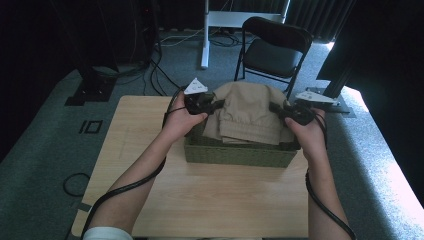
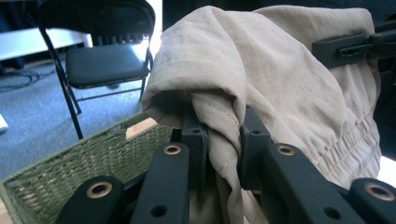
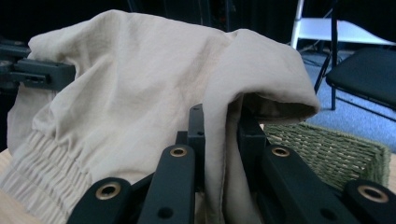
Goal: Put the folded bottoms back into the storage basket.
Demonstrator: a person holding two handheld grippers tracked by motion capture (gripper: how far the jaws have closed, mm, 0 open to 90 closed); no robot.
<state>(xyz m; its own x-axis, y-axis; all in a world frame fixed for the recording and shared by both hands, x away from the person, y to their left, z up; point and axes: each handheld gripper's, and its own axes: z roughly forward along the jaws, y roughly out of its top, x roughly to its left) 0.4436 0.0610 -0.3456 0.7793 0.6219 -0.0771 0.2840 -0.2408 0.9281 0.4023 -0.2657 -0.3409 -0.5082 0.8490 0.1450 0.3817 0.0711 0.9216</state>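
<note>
A folded beige garment (image 1: 248,112) with an elastic waistband hangs over a green woven basket (image 1: 240,154) on the wooden table. My left gripper (image 1: 218,105) pinches its left edge, and the cloth (image 2: 223,140) is squeezed between the jaws. At the opposite edge my right gripper (image 1: 276,108) is shut on a fold of the same cloth (image 3: 219,140). The garment is held up between both grippers, its lower part draping into the basket.
The basket's rim (image 2: 70,158) lies just below the cloth. A black folding chair (image 1: 274,49) stands behind the table, beside a white desk leg (image 1: 205,35). Bare tabletop (image 1: 220,195) stretches in front of the basket. Cables run over the grey carpet (image 1: 75,184).
</note>
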